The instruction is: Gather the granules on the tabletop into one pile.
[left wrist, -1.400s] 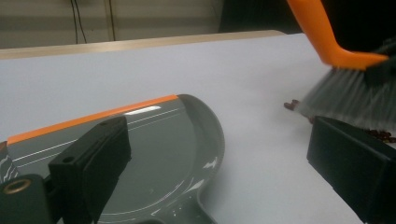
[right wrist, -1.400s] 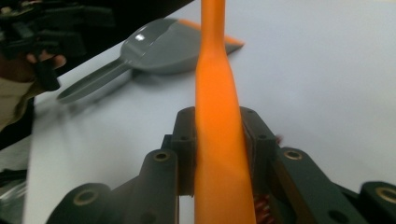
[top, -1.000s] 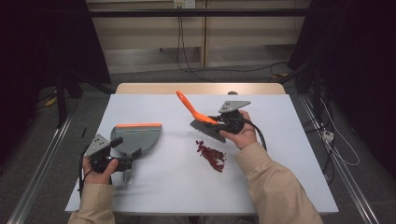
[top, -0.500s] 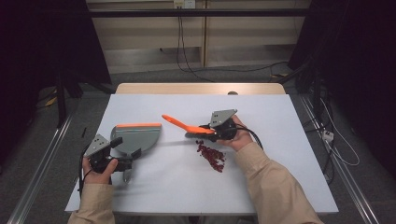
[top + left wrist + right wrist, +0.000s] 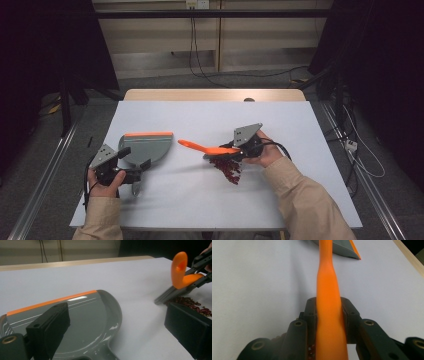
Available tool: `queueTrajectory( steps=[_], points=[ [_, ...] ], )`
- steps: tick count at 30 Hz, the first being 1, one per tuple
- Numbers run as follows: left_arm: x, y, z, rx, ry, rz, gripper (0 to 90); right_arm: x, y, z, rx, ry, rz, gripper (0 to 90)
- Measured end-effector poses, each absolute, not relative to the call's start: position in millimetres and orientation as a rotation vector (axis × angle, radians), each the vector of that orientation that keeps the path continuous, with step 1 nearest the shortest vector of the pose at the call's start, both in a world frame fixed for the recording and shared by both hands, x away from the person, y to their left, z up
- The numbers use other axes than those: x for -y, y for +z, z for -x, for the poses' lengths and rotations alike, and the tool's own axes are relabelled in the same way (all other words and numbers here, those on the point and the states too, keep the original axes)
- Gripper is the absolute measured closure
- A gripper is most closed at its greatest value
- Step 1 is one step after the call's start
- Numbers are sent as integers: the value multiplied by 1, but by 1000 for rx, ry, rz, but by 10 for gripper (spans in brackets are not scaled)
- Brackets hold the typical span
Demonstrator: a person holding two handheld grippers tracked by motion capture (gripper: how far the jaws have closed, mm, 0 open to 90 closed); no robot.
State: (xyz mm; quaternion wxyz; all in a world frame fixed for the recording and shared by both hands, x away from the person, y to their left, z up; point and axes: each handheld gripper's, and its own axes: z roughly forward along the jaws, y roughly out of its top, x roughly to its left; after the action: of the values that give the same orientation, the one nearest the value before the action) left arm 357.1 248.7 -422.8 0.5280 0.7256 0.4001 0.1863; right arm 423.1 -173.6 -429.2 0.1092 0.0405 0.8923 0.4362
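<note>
On the white counter (image 5: 300,200), near its middle, the right gripper (image 5: 235,150) is clenched on the orange handle of a small brush (image 5: 207,148); in the right gripper view the black pads (image 5: 311,322) press against both sides of that handle (image 5: 328,302), which runs straight up the picture toward the grey dustpan (image 5: 342,247). From the high view the handle lies nearly level and points toward the person's left, while the grey bristle end sits low at the upper edge of a scatter of small dark red bits (image 5: 229,170) (beans or something like them, too small to tell). The left gripper view shows the same brush (image 5: 180,272) from the side, its bristles down at the counter, touching the near edge of the red bits (image 5: 192,303). Over on the left side, the left gripper (image 5: 129,165) is at the stem of the grey dustpan (image 5: 145,149), whose orange lip faces the far side of the counter. In the left gripper view the two jaws stand wide apart with the pan (image 5: 82,322) below and between them, and whether they actually grasp its stem cannot be told. Dustpan and brush are apart, with bare counter between them.
</note>
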Motion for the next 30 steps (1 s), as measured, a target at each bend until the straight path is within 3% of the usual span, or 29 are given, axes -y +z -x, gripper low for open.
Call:
queueTrajectory(
  steps=[15,30],
  points=[
    [-248,-423,-357,-947,447,-1740,60,172,-426,-403,-2635,1294,-111,715],
    [-248,-422,-355,-947,447,-1741,60,187,-422,-410,-2569,1279,-291,714]
  ],
)
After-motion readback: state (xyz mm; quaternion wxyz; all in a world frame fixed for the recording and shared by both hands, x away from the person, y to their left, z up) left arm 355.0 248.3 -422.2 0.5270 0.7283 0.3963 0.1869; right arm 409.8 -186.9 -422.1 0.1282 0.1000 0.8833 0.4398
